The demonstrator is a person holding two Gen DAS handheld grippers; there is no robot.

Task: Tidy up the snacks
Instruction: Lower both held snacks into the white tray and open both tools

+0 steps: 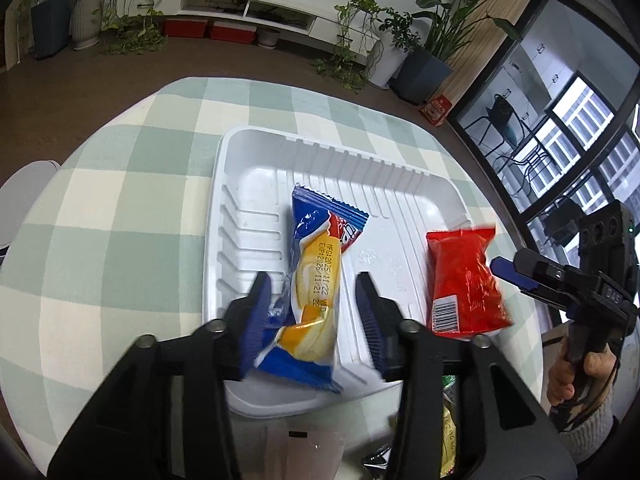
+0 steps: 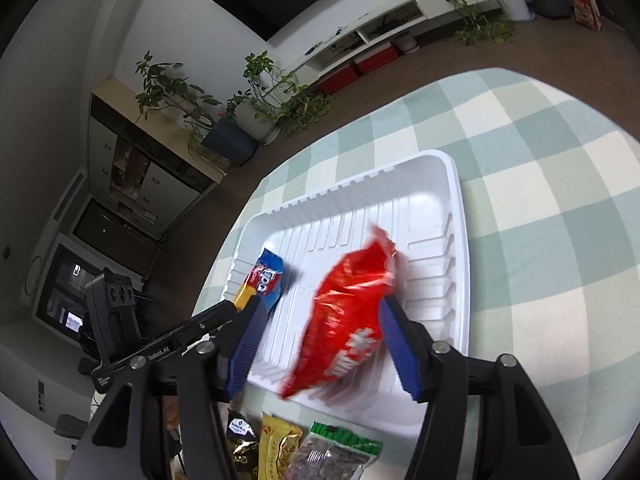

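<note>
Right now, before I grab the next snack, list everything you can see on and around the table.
Tray: one, white, ribbed, on the checked cloth.
Blue-and-yellow snack pack: one, in the tray, between the left gripper's fingers.
Red snack pack: one, blurred, in the tray, between the right gripper's fingers.
Loose snack packs: at least three, black-gold, yellow, green-topped, on the cloth at the tray's near edge.
Tablecloth: one, pale green and cream check.
Potted plants: several, green, on the floor by the far wall.
Red boxes: two, under the white wall unit.
Left gripper: blue pads, open.
Right gripper: blue pads, open.
Hand: one, holding the right gripper's handle.
</note>
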